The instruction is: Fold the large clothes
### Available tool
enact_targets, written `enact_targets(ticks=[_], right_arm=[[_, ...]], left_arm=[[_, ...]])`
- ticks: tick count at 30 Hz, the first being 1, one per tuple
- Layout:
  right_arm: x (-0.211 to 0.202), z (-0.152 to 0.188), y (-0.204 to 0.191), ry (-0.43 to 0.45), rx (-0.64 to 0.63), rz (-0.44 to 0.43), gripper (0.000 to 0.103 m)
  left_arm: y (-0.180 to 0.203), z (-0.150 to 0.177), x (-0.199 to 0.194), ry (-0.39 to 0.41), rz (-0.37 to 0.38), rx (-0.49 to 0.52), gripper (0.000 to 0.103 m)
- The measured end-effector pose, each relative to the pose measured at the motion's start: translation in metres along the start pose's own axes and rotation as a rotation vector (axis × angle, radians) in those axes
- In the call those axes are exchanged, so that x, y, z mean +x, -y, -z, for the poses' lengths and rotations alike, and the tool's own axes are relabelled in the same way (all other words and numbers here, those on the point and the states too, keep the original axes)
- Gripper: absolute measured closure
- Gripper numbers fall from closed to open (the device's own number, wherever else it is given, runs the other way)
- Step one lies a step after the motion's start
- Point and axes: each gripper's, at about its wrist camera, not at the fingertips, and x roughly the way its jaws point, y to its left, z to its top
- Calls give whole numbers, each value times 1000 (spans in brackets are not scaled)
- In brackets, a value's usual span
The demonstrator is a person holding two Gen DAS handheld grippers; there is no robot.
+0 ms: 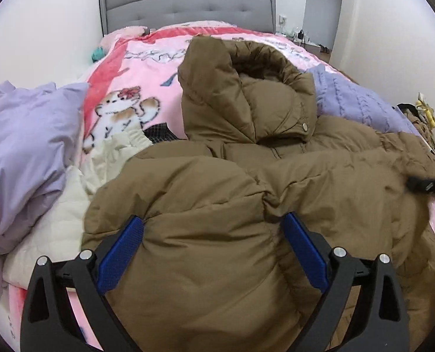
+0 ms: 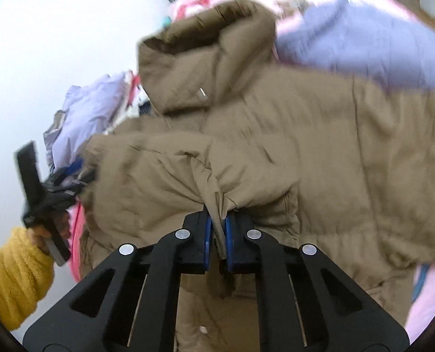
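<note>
With the right tool (image 2: 216, 243) pinched on a fold of the brown coat (image 1: 246, 193) on the bed (image 1: 147, 82) and the left tool (image 1: 213, 245) spread wide around its bulk, lift both evenly.

The coat (image 1: 276, 176) lies on the bed (image 1: 147, 67), between two piles of clothes (image 1: 26, 152).

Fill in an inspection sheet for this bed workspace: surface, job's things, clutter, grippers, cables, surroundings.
Surface: bed with pink blanket.
Job's things: brown coat spread out, hood toward the headboard.
Clutter: lilac garment, cream jacket, knit sweater.
Grippers: left gripper jaws wide, coat bulging between them; right gripper jaws shut on a coat fold.
Cables: plugs at the far wall, unclear.
Surroundings: grey headboard, white walls.
</note>
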Motion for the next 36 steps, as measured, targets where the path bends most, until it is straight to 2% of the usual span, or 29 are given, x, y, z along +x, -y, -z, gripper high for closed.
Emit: enact_targets(ticks=[3,6,9,12,15,18,21,22,25,26,28,31,33,35,36], right_arm=[[-15,-16,-9,-11,-56,105,96],[-6,-18,10,-86,-25,206,96],[26,-7,31,-164,-13,248,96],[52,5,36,-219,-56,292,95],[63,13,41,-254,-2,316,95],[56,18,40,-242,28,324,92],[24,15,22,-155,-23,306,82],[13,12,16,-129,-37,294,80],[-24,-9,-19,-51,-96,209,59],[-32,-20,-34,-34,-128,170,56],[-30,-43,-62,-27,-187,98,50],[1,-79,-107,-81,-312,14,49],[28,-94,-136,-127,-375,57,52],[58,-100,-147,-216,-420,225,56],[68,-96,-144,-249,-410,321,65]], left_arm=[[9,0,24,-46,45,-23,7],[21,5,39,-60,74,-30,6],[22,10,48,-52,76,-63,5],[18,13,50,-55,90,-84,5],[23,19,45,-61,84,-10,5],[24,25,32,-42,66,36,5],[19,36,8,-7,63,16,5],[16,42,-3,10,74,-24,5],[12,58,-25,36,95,-139,5],[11,65,-33,46,94,-197,5],[7,77,-45,61,93,-319,5],[-6,103,-58,78,112,-570,5],[-14,121,-57,48,120,-717,5],[-20,133,-52,12,146,-791,6],[-21,137,-50,4,154,-816,6]])
